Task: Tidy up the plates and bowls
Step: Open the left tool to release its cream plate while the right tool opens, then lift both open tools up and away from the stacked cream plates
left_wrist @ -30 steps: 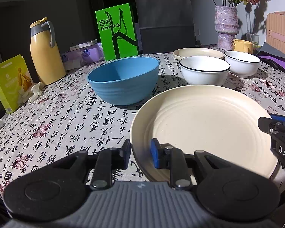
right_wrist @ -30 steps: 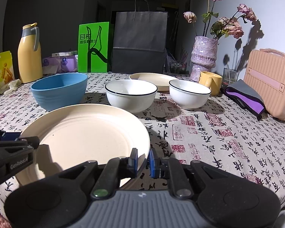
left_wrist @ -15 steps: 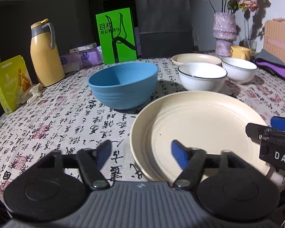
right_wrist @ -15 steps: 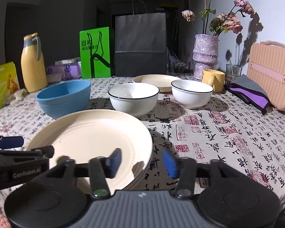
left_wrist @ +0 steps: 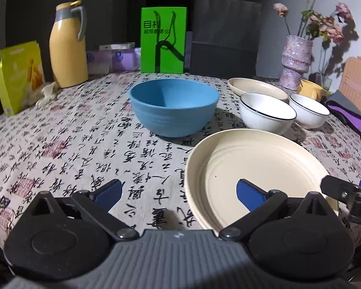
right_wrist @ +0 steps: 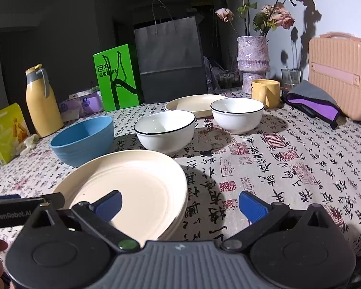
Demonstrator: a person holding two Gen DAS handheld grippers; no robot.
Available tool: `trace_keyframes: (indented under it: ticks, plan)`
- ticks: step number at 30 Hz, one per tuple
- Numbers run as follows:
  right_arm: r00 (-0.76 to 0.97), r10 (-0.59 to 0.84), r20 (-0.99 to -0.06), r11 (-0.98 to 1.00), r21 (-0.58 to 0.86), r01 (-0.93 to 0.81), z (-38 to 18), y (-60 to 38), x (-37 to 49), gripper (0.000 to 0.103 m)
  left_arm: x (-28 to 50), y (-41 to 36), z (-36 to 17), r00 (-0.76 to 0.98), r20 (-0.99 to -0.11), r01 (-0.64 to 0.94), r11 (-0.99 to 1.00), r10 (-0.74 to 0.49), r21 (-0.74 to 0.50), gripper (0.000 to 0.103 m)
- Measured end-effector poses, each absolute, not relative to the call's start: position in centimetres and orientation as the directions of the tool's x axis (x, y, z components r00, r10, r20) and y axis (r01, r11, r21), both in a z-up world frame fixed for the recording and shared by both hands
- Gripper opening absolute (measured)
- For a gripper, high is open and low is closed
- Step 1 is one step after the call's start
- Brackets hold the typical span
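Both tools are opening wide with nothing gripped: the left tool point(left_wrist: 178, 192) straddles the near left rim of the large cream round plate point(left_wrist: 252, 168), and the right tool point(right_wrist: 179, 204) straddles its near right rim, as it lies flat on the calligraphy-printed tabletop point(right_wrist: 288, 163). Behind it stand an empty blue plastic bowl point(left_wrist: 173, 107), two empty white bowls with dark rims point(right_wrist: 164, 128) point(right_wrist: 237, 113) and a smaller cream plate point(right_wrist: 192, 103). The left tool's arm reads "GenRobot.AI" in the right wrist view; the green paper bag point(left_wrist: 163, 39) carries Chinese characters too small to read surely.
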State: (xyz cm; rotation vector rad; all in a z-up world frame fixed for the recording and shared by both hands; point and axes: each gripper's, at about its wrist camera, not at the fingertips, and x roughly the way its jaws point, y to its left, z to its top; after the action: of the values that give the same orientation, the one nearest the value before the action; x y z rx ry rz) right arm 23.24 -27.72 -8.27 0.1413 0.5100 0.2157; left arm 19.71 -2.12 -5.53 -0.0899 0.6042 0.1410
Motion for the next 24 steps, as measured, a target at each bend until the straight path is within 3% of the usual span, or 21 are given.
trace_keyframes:
  ticks: [24]
  plan:
    - [0.891,0.294,-0.347,0.952,0.194,-0.238,-6.6,-27.9,17.1,0.103,13.3,-0.1,-6.0,0.880,-0.475,-0.130,0.968,0.014,-0.213,0.103]
